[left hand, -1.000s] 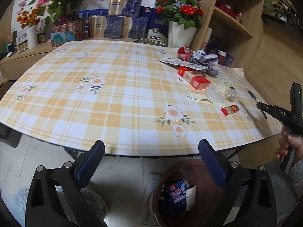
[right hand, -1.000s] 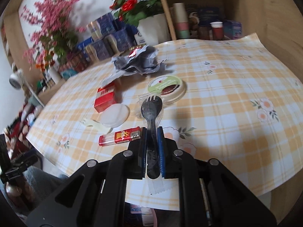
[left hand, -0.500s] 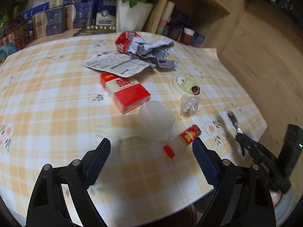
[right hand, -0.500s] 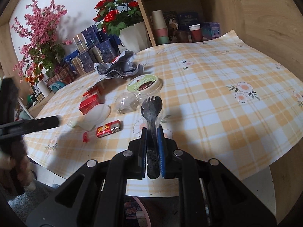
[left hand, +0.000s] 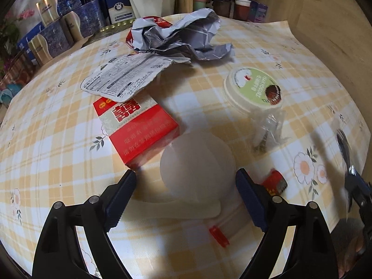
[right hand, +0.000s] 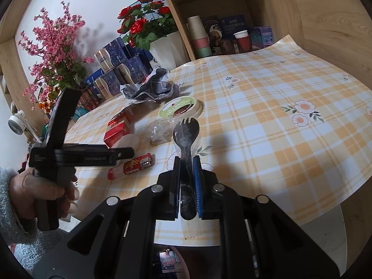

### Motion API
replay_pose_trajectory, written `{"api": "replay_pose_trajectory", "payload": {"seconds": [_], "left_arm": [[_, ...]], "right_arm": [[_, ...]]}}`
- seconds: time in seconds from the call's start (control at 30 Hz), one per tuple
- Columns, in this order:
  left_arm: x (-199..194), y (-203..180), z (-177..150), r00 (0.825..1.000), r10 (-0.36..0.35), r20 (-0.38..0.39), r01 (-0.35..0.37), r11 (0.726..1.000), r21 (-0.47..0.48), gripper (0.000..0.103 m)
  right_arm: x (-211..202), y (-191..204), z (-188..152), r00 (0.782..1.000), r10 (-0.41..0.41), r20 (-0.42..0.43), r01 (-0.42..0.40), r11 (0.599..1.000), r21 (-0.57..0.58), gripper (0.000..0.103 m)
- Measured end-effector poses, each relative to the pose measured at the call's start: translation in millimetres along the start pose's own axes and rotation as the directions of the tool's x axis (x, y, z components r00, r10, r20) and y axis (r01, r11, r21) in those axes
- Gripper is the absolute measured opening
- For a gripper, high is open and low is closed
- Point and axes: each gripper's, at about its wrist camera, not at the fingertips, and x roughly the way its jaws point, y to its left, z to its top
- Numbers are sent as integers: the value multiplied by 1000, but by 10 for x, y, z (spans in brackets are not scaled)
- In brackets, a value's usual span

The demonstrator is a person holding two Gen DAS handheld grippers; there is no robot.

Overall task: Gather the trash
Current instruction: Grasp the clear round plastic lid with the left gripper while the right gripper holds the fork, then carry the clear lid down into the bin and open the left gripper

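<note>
Trash lies on the plaid tablecloth (left hand: pixel 58 139). My left gripper (left hand: pixel 186 179) is open, pointing down, with its fingers on either side of a white translucent lid (left hand: pixel 197 162) but not pressing on it. Next to the lid are a red cigarette pack (left hand: pixel 137 125), a red lighter (left hand: pixel 274 181) and a clear wrapper (left hand: pixel 267 132). Farther back are a green-topped cup (left hand: pixel 253 90), a printed label (left hand: pixel 123 79) and crumpled silver foil (left hand: pixel 176 37). My right gripper (right hand: pixel 186 165) is shut on a black spork (right hand: pixel 186 132) in a clear sleeve, held above the table's near edge.
A brown bin (right hand: pixel 173 259) with a carton inside stands under the table's edge. A white pot of red roses (right hand: pixel 167 46), blue boxes (right hand: pixel 121 69) and a wooden shelf with cups (right hand: pixel 197 34) line the far side. A hand in a fleece sleeve (right hand: pixel 34 193) holds the left gripper.
My left gripper swung from the table's edge above the bin to right over the white lid, and its jaws narrowed a little. My right gripper kept the spork and barely moved.
</note>
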Motion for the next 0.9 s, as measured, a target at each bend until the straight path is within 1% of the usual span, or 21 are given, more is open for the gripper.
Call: {"api": "replay_pose_trajectory", "payload": {"seconds": [0.17,0.23,0.27,0.33,0.4,0.53,0.63,0.67,0.73,0.77,0.83,0.9], "left_arm": [[75,-6,94,1000,24,0,-24,1000,-3,87],[61,-22,91,1000,18,8,-18,1000,8,77],[31,-31,89,1000,14,17,-14,1000,18,64],[14,-37,107,1000,-7,0,7,999,33,64],[-20,-8,101,999,-43,-6,43,998,34,64],[-190,98,51,996,-91,24,91,996,20,64],[-392,175,-31,988,-147,53,147,989,8,64],[-495,224,-86,979,-191,69,192,981,-2,64],[-637,271,-187,965,-246,92,248,969,-10,64],[-744,304,-277,954,-280,110,282,959,-8,64],[-895,327,-432,938,-322,131,325,946,1,64],[-1077,371,-652,917,-368,152,369,929,18,64]], "right_arm": [[29,56,-12,1000,5,-6,-5,1000,-22,14],[29,63,-17,1000,5,-7,-6,1000,-23,14],[25,65,-20,1000,4,-7,-4,1000,-23,14],[20,64,-20,1000,1,-4,-1,1000,-23,14],[13,71,-20,1000,-5,1,5,1000,-26,14],[4,98,-31,1000,-11,5,12,999,-37,14],[-5,134,-45,1000,-18,7,18,998,-53,14],[-13,156,-54,1000,-21,6,21,998,-61,14],[-37,208,-68,1000,-24,3,24,996,-80,14],[-53,230,-72,1000,-24,1,24,996,-86,14],[-105,280,-77,1000,-19,-2,19,995,-94,14],[-199,348,-80,1000,0,-4,0,995,-95,14]]}}
